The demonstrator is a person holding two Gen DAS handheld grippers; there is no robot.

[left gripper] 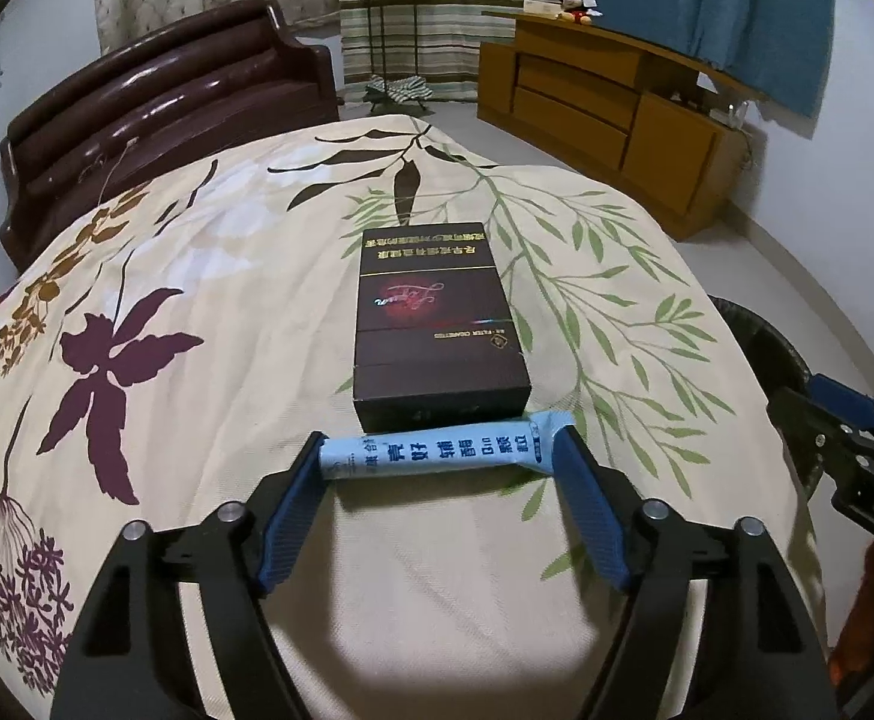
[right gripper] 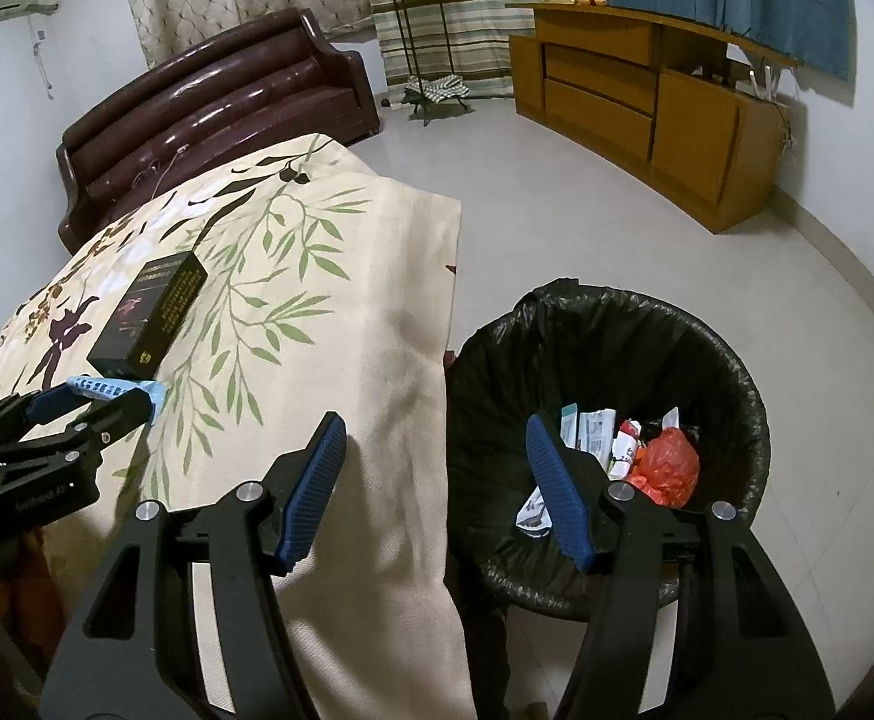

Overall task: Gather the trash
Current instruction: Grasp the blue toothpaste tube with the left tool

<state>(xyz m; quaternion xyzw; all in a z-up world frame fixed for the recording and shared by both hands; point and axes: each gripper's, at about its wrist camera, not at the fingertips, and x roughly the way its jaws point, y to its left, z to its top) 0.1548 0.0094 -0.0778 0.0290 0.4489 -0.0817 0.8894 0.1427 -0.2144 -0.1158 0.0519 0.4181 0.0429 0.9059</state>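
A light blue sachet (left gripper: 437, 450) with printed characters lies crosswise on the floral tablecloth (left gripper: 209, 252), right in front of a dark cigarette box (left gripper: 437, 324). My left gripper (left gripper: 444, 447) stands open, its two blue fingertips at the sachet's two ends; the sachet rests on the cloth. The right wrist view shows the same sachet (right gripper: 107, 387) between the left gripper's (right gripper: 107, 397) tips, with the box (right gripper: 149, 312) behind. My right gripper (right gripper: 435, 423) is open and holds nothing, hovering over the table's right edge and the black-lined bin (right gripper: 736, 360).
The bin holds a red plastic bag (right gripper: 664, 462) and several white wrappers. It stands on the tiled floor right of the table. A dark leather sofa (right gripper: 215, 102) is behind the table, a wooden cabinet (right gripper: 646, 96) at the far right, a plant stand (right gripper: 419, 30) by the curtain.
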